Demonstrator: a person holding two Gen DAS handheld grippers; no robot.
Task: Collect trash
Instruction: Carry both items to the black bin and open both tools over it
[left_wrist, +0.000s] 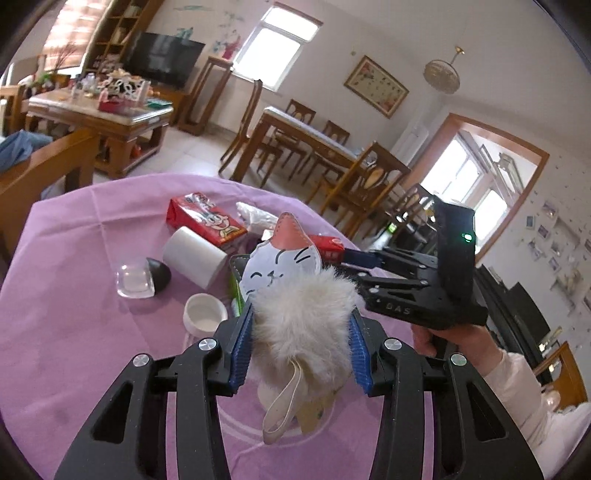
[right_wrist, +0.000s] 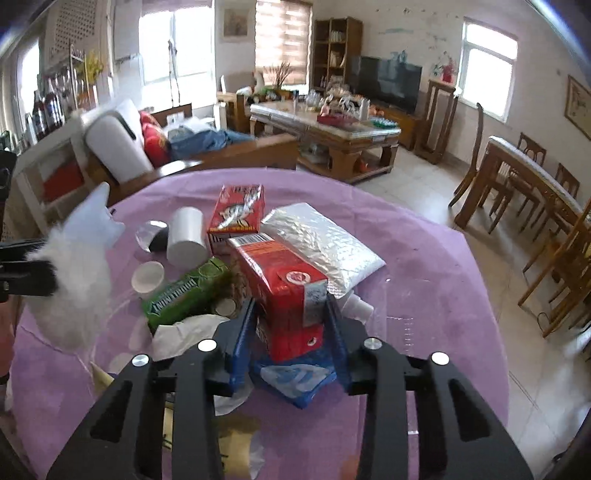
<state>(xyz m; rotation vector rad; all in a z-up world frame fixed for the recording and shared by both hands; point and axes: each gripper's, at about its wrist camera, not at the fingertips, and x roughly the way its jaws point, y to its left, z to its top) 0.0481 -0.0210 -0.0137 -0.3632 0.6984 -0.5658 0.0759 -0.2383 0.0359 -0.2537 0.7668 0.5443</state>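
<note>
- A fluffy cat-face pouch (left_wrist: 295, 295) is gripped between the blue pads of the left gripper (left_wrist: 301, 334), above the near part of the purple tablecloth (left_wrist: 74, 350).
- A red carton (right_wrist: 288, 291) is clamped by the right gripper (right_wrist: 291, 332); it is apparently lifted slightly off the litter pile.
- A white cup (right_wrist: 186, 236) lies farther left.

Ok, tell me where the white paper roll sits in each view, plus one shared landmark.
Left wrist: white paper roll lies left of centre, beside the cat pouch.
Right wrist: it lies upper left of centre.
Shared landmark: the television.
</note>
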